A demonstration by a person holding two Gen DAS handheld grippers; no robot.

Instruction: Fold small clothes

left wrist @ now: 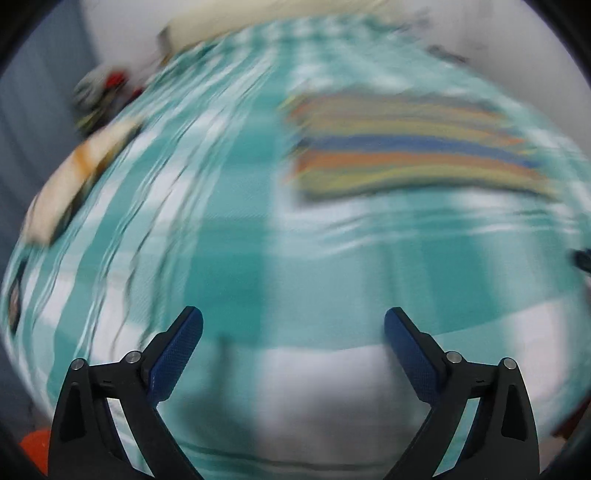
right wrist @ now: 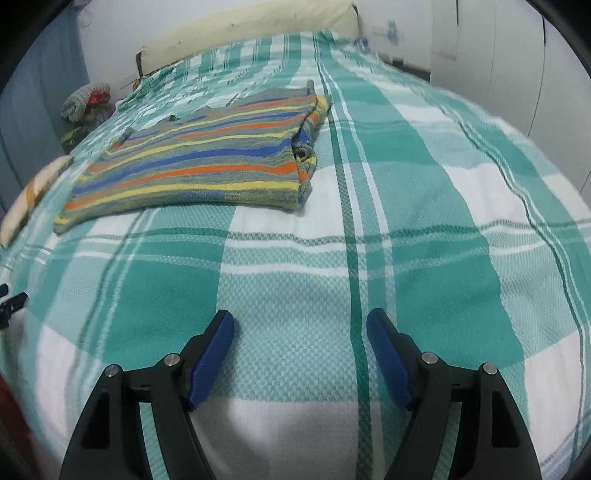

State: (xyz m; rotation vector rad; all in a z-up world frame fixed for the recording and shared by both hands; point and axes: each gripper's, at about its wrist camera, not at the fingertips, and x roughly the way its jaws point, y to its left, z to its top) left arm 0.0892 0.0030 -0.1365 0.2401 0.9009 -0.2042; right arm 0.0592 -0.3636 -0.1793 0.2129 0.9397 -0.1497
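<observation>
A small striped knit garment (right wrist: 207, 162) in orange, blue, yellow and grey lies folded flat on the teal and white checked bedspread (right wrist: 424, 229). The left wrist view is blurred by motion and shows the same garment (left wrist: 406, 147) at the upper right. My left gripper (left wrist: 293, 325) is open above bare bedspread, nothing between its blue pads. My right gripper (right wrist: 300, 326) is open too, well short of the garment's near edge, with only bedspread between its fingers. The tip of the left gripper (right wrist: 13, 301) shows at the far left edge of the right wrist view.
A cream headboard cushion (right wrist: 251, 26) runs along the far end of the bed. A bundle of cloth (right wrist: 86, 98) sits at the far left corner, and a pale pillow (right wrist: 33, 192) lies at the bed's left edge. White wall panels (right wrist: 517, 74) stand to the right.
</observation>
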